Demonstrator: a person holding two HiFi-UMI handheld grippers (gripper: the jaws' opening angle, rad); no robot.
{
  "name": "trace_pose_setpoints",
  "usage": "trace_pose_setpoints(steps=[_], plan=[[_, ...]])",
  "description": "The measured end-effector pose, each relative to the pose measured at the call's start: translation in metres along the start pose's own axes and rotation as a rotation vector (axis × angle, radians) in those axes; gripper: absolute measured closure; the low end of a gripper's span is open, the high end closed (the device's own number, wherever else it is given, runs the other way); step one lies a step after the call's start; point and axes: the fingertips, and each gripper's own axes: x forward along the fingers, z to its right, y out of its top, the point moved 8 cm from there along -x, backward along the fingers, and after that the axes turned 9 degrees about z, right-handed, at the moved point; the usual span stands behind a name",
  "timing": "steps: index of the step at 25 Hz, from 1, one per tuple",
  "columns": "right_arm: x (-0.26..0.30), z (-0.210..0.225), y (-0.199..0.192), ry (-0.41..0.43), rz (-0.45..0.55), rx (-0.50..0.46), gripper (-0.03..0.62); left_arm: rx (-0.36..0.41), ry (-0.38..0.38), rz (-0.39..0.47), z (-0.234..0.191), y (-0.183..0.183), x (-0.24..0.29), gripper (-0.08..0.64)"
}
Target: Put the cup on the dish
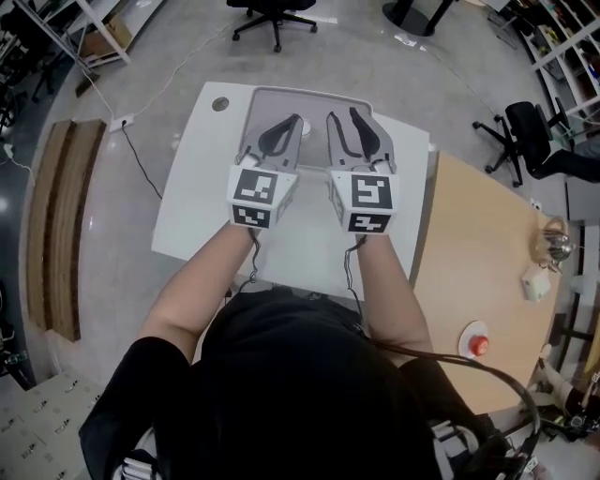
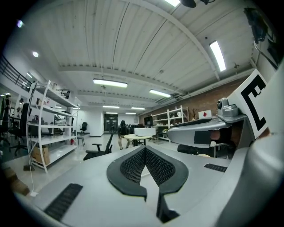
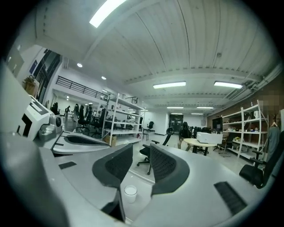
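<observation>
A small white cup (image 3: 130, 193) stands upright on the table, seen in the right gripper view low down between the jaws and well below them. My right gripper (image 3: 141, 148) (image 1: 343, 114) is held up in the air, pointing level, open with a clear gap and nothing in it. Beside it on the left, my left gripper (image 2: 144, 149) (image 1: 292, 120) is shut and empty, its tips touching. Both hang over a grey tray (image 1: 281, 94) on the white table (image 1: 187, 187). I cannot make out a dish in any view.
A wooden table (image 1: 469, 244) joins the white one on the right and carries a red button (image 1: 478, 344) and small items. Office chairs (image 1: 272, 14) stand on the floor beyond, with a cable (image 1: 141, 159) running along the left and shelving in the room.
</observation>
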Motion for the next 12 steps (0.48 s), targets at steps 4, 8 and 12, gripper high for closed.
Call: trace_pose_setpoints(steps=[4,8,12], plan=[[-0.028,0.006,0.017,-0.054,0.033,-0.008,0.558,0.041,-0.015,0.023,0.025,0.023,-0.01,0.552],[-0.053,0.013,0.032,-0.079,0.064,-0.001,0.578,0.056,-0.029,0.049,0.049,0.041,-0.017,0.552],[-0.073,0.014,0.047,-0.088,0.091,-0.004,0.578,0.059,-0.044,0.065,0.064,0.054,-0.023,0.552]])
